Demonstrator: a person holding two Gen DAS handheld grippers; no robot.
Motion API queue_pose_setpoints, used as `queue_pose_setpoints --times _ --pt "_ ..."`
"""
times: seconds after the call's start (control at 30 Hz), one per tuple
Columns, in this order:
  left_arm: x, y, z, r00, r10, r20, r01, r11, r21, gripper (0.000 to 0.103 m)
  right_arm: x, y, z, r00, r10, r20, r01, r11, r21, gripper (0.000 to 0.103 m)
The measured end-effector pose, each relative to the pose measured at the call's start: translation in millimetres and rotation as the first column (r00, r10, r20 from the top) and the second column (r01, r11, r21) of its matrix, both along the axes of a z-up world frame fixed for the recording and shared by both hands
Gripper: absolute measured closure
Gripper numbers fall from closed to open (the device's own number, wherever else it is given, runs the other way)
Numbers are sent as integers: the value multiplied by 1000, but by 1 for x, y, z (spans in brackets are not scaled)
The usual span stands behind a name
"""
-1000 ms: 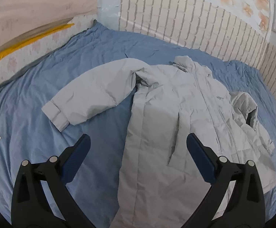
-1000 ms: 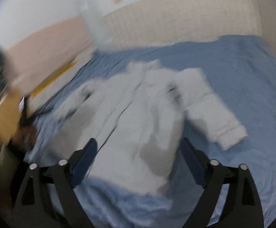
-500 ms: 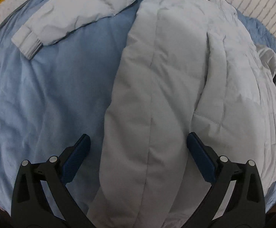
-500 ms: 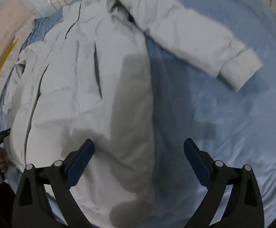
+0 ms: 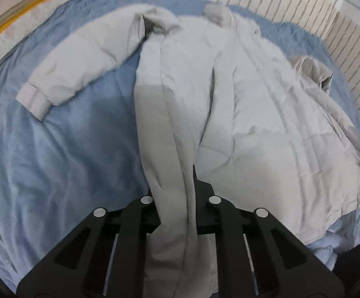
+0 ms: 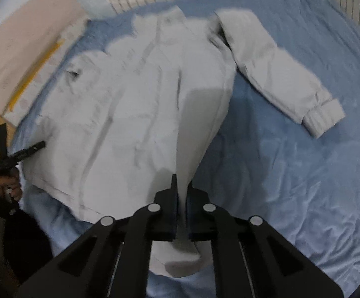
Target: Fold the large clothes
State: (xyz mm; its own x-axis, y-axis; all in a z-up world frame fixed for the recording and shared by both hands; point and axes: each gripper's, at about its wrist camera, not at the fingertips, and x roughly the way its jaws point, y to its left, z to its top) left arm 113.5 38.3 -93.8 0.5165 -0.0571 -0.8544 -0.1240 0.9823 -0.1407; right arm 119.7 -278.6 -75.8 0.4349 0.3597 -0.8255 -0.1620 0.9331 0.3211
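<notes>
A pale grey padded jacket [image 5: 242, 104] is lying front-up and spread out on a blue bedsheet [image 5: 63, 154], its collar pointing toward the far wall and its hem toward the cameras. The sheet is showing fine creases everywhere, and at the near edge it is bunching into paler folds. Behind the bed a wall covered in white brick-pattern panelling [image 5: 304, 17] is running across the background, and a pinkish surface with a yellow strip [image 6: 34, 72] is sitting along one side.

One sleeve [image 5: 80, 67] is stretching away from the body onto bare sheet, ending in a banded, ribbed cuff [image 5: 34, 99]. The other sleeve is lying crumpled against the jacket's side. The fabric is looking smooth, softly quilted and puffy, with long stitched seams running down the front.

The left gripper [image 5: 173, 198] is closing on a gathered ridge of the jacket's hem, the cloth already squeezed between its black fingers and rising in a narrow fold. The right gripper [image 6: 181, 196] is pressed together on another thin pinch of the hem at the opposite lower corner, pulling it into a peak. In the right wrist view a bare hand [image 6: 7, 186] with a dark sleeve is gripping the other tool's handle at the bed's edge.
</notes>
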Motion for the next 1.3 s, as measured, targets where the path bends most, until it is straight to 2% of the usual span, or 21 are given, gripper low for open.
queue_pose_setpoints --times 0.1,0.17,0.23,0.33,0.4,0.47,0.53,0.57,0.6,0.63,0.7,0.8,0.9,0.97,1.0,1.1,1.2,1.23,1.3 --pt "-21 1 16 999 -19 28 18 1000 24 95 -32 17 18 996 94 5 -93 990 -105 99" --pt "-42 -5 35 996 -62 65 60 998 31 95 -45 25 27 989 145 -9 -145 974 -175 99" --pt "-59 -13 54 989 -109 98 103 992 70 95 -59 26 40 983 183 -16 -182 958 -222 99" --pt "-73 -15 74 982 -147 117 138 987 77 95 -76 27 58 973 230 -24 -226 929 -294 99" --pt "-79 -18 83 979 -169 117 159 983 87 91 -81 29 63 969 244 -37 -243 918 -312 96" --pt "-80 -10 87 983 -149 108 142 987 69 83 -78 22 63 972 234 -37 -233 922 -309 90" --pt "-77 -3 91 987 -129 101 124 991 55 71 -76 8 73 984 179 17 -166 939 -303 59" --pt "-77 -1 96 988 -92 123 83 994 74 44 -72 -4 80 990 124 63 -101 952 -289 27" --pt "-72 3 106 986 -39 161 21 994 110 15 -70 -10 88 992 76 98 -46 960 -275 19" --pt "-71 11 115 979 10 204 -38 990 134 7 -64 -25 96 990 -1 140 35 971 -236 19" --pt "-64 22 130 967 62 246 -99 985 143 6 -53 -48 106 974 -122 191 154 975 -160 18" --pt "-38 37 151 948 113 297 -146 985 89 3 -25 -88 111 910 -342 233 359 933 -33 12" --pt "-11 41 155 937 149 316 -175 983 54 3 14 -133 90 811 -562 164 550 827 117 12" --pt "20 37 149 938 170 303 -185 983 21 3 32 -147 71 761 -638 117 625 769 134 12" --pt "31 36 144 938 176 299 -185 983 2 3 43 -152 59 747 -658 95 647 752 127 12" --pt "54 24 121 941 186 283 -191 982 -13 3 74 -161 10 729 -684 25 682 729 58 12" --pt "77 20 87 944 179 279 -189 982 9 3 93 -170 -43 740 -672 -28 672 737 77 12" --pt "82 21 77 944 177 279 -190 981 22 3 101 -177 -61 726 -685 -59 687 726 35 12" --pt "103 23 45 955 165 245 -194 976 99 3 111 -186 -79 709 -701 -71 703 711 -5 12"
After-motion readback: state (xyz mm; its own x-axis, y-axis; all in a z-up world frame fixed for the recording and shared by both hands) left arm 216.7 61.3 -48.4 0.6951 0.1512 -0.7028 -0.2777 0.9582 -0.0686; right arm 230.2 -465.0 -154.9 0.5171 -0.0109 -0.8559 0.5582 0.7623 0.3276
